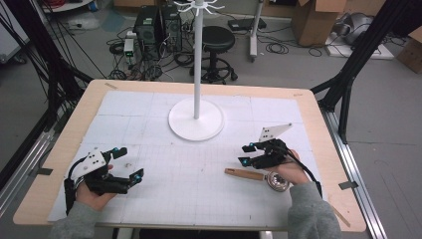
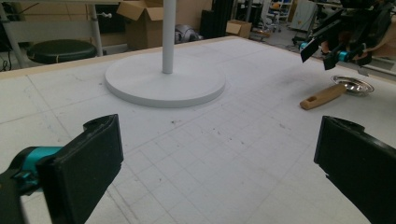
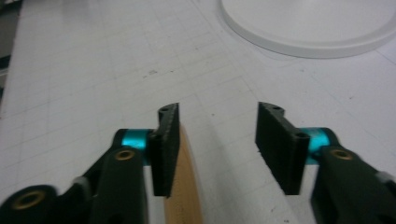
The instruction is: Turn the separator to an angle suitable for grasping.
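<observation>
— cluttered lab floor is showing behind the table (image 1: pixel 318 144): cables, a black stool (image 1: pixel 218 39), cardboard boxes. what's lying on the white gridded mat (image 1: pixel 149 119)?

— a white stand (image 1: pixel 196 119) is sitting on its round base at the far middle of the mat, its pole rising upward. nearer the right, a strainer with a wooden handle (image 1: pixel 244 174) is lying flat, metal bowl (image 1: pixel 277 181) toward the person, handle pointing left.

— what is the right gripper (image 1: pixel 245 154) doing?

— it's hovering over the strainer, jaws parted and gripping nothing. in the right gripper view the handle (image 3: pixel 184 186) is running just beside the left jaw, within the gap; i can't tell whether they're touching.

— and the left gripper (image 1: pixel 130 163)?

— it's resting low at the mat's near left, well apart from the strainer, jaws spread wide and holding nothing. its own view is looking across the mat at the stand's base (image 2: pixel 164 84), with the strainer (image 2: pixel 336 91) and the other gripper (image 2: pixel 320 53) off to the right.
</observation>
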